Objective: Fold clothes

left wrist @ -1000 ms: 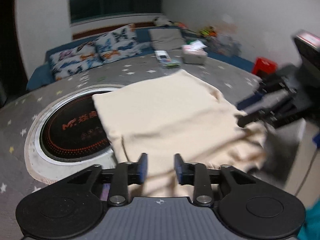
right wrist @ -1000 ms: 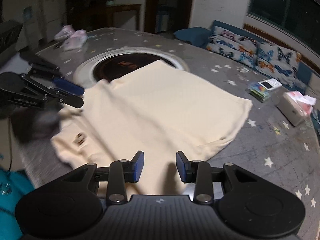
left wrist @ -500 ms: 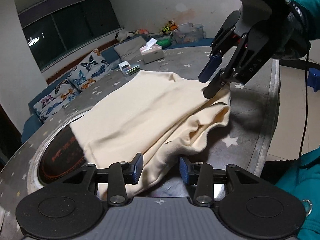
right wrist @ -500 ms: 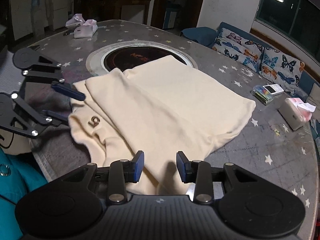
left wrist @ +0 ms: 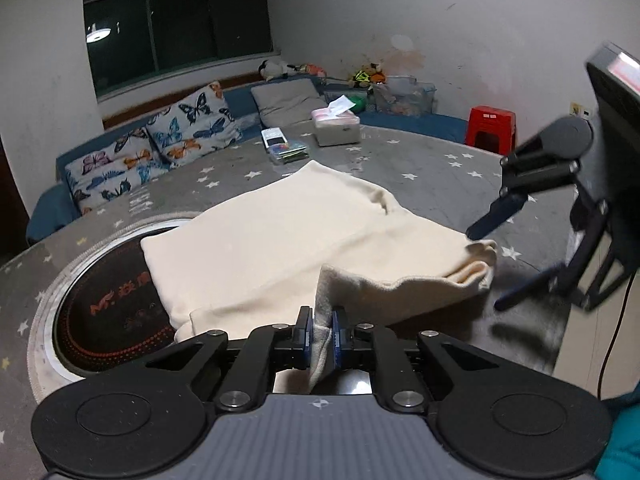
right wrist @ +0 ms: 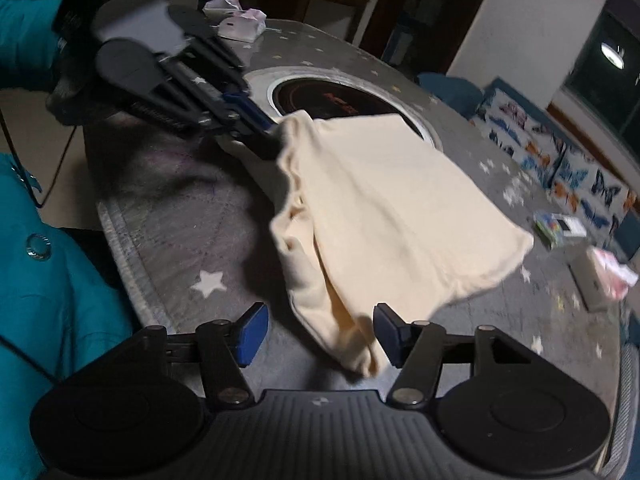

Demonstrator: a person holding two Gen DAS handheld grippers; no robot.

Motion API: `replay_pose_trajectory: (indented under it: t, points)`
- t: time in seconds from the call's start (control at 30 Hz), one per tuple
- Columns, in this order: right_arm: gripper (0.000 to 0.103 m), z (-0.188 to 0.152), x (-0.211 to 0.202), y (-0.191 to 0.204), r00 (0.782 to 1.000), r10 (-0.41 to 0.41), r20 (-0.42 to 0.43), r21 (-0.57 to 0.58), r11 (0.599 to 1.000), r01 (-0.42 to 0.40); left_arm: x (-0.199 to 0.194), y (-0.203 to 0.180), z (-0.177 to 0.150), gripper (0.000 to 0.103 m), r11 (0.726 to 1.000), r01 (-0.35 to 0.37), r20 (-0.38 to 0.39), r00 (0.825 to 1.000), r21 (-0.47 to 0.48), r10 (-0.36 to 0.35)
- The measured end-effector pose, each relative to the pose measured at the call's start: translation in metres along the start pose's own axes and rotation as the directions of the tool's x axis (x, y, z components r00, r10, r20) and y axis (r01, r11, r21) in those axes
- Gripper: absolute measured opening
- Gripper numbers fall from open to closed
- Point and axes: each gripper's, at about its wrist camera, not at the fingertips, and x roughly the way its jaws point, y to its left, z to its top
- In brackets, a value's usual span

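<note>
Lying folded on the grey star-patterned tabletop (left wrist: 432, 160), the cream-coloured knit garment (left wrist: 280, 236) spreads ahead of both tools, its far edge overlapping the round dark inset plate with orange lettering (left wrist: 104, 312) set in the tabletop. The left hand-held gripper (left wrist: 320, 330) has its blue-padded fingers closed together on a raised fold at the garment's near edge, the cloth pinched between the pads and lifted off the surface. The right hand-held gripper (right wrist: 320, 330) stands wide apart, holding nothing; the garment's near corner hangs between its blue pads (right wrist: 250, 334) without being clamped. In the right wrist view the left tool reaches in from the upper left and meets the garment's bunched edge; in the left wrist view the right tool appears at the right, its fingertips just beside the garment's folded corner. Beyond the garment, ahead of the left hand-held gripper, lie a small stack of colourful flat packets (left wrist: 286, 148) and a white tissue box with pink top (left wrist: 336, 126). Further off runs a blue bench with butterfly-print cushions (left wrist: 160, 140). A teal sleeve (right wrist: 44, 288) of the person shows left of the right hand-held gripper.
</note>
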Motion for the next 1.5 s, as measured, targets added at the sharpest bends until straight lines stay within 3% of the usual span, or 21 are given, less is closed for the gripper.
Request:
replay_pose_trajectory:
  t: [0.13, 0.2, 0.33, 0.5, 0.67, 0.73, 0.77, 0.87, 1.27, 1.5]
  points:
    - [0.05, 0.006, 0.018, -0.002, 0.999, 0.003, 0.033, 0.028, 1.0, -0.004, 0.004, 0.003, 0.001, 0.011, 1.0, 0.002, -0.008, 1.0, -0.002, -0.002]
    - [0.035, 0.009, 0.026, -0.008, 0.999, 0.013, 0.033, 0.071, 0.997, -0.016, 0.004, 0.004, -0.001, 0.015, 1.0, 0.003, -0.015, 1.0, -0.008, -0.003]
    - [0.017, 0.012, 0.026, -0.028, 0.998, 0.046, 0.041, 0.184, 0.982, -0.053, -0.005, 0.002, -0.012, 0.022, 1.0, -0.019, -0.017, 1.0, 0.024, 0.019]
    - [0.013, 0.017, 0.021, -0.045, 0.996, 0.062, 0.058, 0.262, 0.962, -0.075, -0.017, -0.003, -0.028, 0.034, 0.994, -0.05, -0.02, 0.998, 0.092, 0.052]
    - [0.011, 0.021, 0.018, -0.047, 0.996, 0.049, 0.068, 0.26, 0.963, -0.066, -0.016, -0.004, -0.042, 0.034, 0.981, -0.101, -0.033, 0.994, 0.163, 0.108]
    - [0.01, 0.022, 0.017, -0.046, 0.996, 0.043, 0.072, 0.261, 0.963, -0.061, -0.015, -0.004, -0.046, 0.026, 0.979, -0.108, -0.038, 0.992, 0.173, 0.116]
    - [0.01, 0.022, 0.017, -0.046, 0.996, 0.04, 0.074, 0.262, 0.963, -0.058, -0.015, -0.003, -0.047, 0.016, 0.98, -0.109, -0.037, 0.992, 0.169, 0.117]
    - [0.009, 0.021, 0.012, -0.043, 0.996, 0.025, 0.09, 0.269, 0.962, -0.049, -0.02, 0.0, -0.044, 0.012, 0.984, -0.109, -0.015, 0.994, 0.141, 0.112]
    - [0.009, 0.021, -0.06, -0.015, 0.986, 0.005, 0.167, 0.215, 0.976, -0.042, -0.093, -0.01, -0.032, 0.011, 0.999, -0.04, 0.052, 0.998, 0.016, 0.039]
    - [0.009, 0.031, -0.08, -0.012, 0.983, 0.005, 0.182, 0.195, 0.98, -0.041, -0.112, -0.01, -0.017, 0.01, 0.999, -0.054, 0.091, 0.994, -0.002, 0.054]
